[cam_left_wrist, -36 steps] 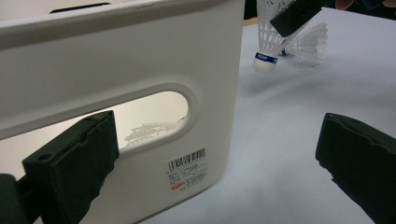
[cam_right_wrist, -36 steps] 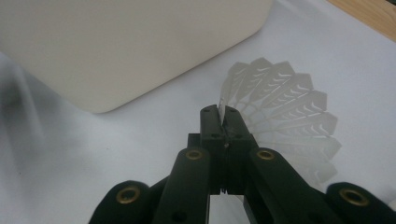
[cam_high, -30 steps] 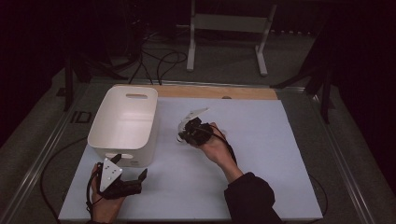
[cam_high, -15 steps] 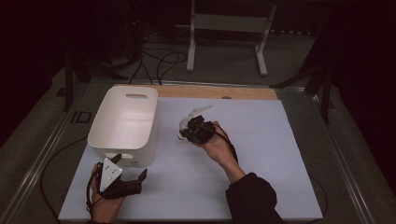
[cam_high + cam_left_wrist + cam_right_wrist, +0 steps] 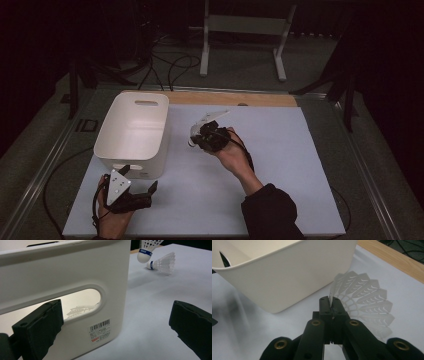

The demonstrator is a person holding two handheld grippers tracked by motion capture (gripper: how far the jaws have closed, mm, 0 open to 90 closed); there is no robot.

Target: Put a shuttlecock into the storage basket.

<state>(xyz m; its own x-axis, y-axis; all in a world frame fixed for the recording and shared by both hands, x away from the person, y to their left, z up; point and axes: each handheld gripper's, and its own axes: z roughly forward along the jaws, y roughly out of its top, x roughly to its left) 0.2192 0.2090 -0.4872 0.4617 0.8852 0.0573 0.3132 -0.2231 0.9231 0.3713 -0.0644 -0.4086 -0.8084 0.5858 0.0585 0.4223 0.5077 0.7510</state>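
Right gripper (image 5: 331,305) clamped on shuttlecock (image 5: 364,297) skirt edge, raised beside white bin (image 5: 134,131). One shuttlecock already inside; another (image 5: 162,263) on table (image 5: 300,165). Left gripper (image 5: 135,192) wide open, idle.

Dim lab or studio, white-topped table (image 5: 280,200), metal stand (image 5: 245,30), floor cables (image 5: 165,65)
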